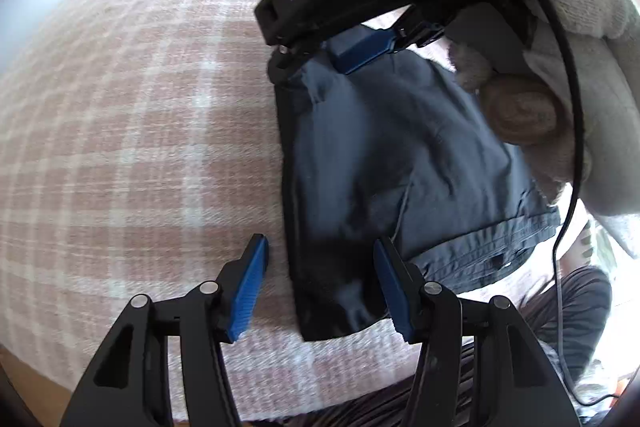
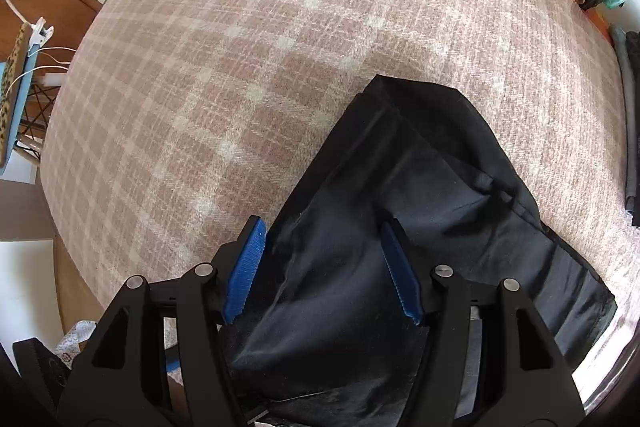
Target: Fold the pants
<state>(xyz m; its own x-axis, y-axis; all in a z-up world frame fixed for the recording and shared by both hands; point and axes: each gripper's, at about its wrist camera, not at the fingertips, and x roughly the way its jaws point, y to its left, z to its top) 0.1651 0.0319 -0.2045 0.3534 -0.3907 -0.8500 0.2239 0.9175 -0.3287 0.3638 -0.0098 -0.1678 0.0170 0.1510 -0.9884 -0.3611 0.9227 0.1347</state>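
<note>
Dark navy pants [image 1: 384,163] lay folded on a pink-and-cream plaid cover [image 1: 132,131], in a compact stack w/ the waistband at approx 4 o'clock in the left wrist view.

Left gripper [image 1: 320,287] hung over the near edge of the stack, jaws apart. One blue pad [image 1: 250,291] stood over bare plaid at 7 o'clock. The other pad sat over the fabric at 5 o'clock. Neither pressed the cloth, so nothing was held.

Right gripper [image 2: 322,269] pointed down at the pants [image 2: 420,227], jaws also spread. Its left pad [image 2: 246,271] was at the fabric's edge, and its right pad over the cloth. No pinch was visible, so it was open w/ pants beneath.

From the left wrist cam, the right gripper [image 1: 352,47] appeared at 12–1 o'clock at the stack's far corner, held by a hand in a pale knit sleeve [image 1: 580,39].

A black cable [image 1: 568,147] ran down at 3 o'clock.
</note>
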